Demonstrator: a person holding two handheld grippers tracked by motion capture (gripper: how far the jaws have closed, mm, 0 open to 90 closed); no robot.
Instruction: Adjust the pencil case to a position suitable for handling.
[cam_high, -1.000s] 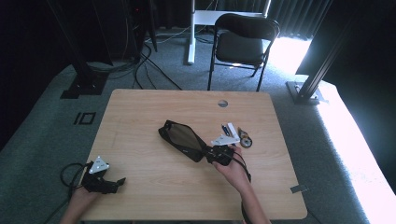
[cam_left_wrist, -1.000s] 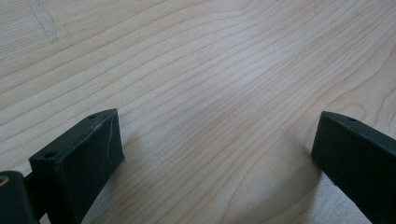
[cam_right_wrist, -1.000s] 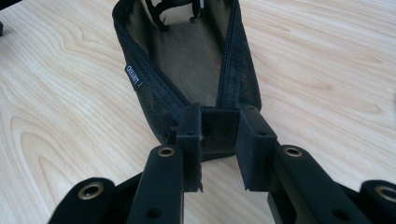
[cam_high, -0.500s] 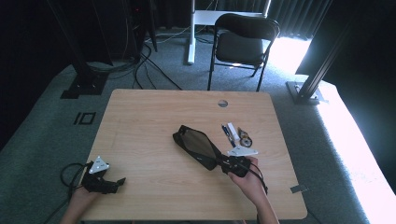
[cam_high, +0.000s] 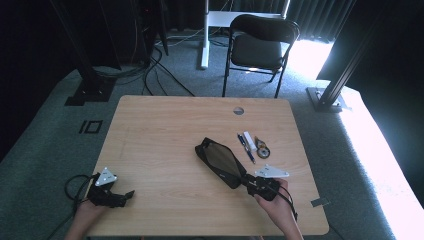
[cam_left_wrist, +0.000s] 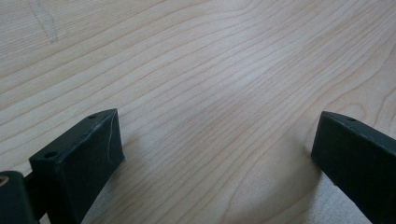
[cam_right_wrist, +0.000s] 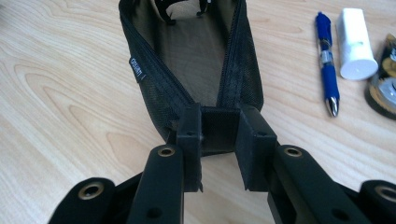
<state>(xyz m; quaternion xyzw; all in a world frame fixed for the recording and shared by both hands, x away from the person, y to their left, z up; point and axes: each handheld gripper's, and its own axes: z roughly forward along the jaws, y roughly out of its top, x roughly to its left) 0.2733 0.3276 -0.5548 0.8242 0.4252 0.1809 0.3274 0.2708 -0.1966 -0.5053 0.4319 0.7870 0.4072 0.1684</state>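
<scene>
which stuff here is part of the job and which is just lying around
In the job:
- black mesh pouch, open, one end clamped by the right gripper
- pen, white tube and round tin, beside the pouch

Lying about:
- left gripper, open on the table
- chair

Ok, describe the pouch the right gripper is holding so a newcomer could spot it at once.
On the wooden table, look right of centre, just left of the blue pen and white tube. The black mesh pouch lies there, one end pinched in the right gripper. It is the largest item, unzipped, with a tan lining showing.
</scene>
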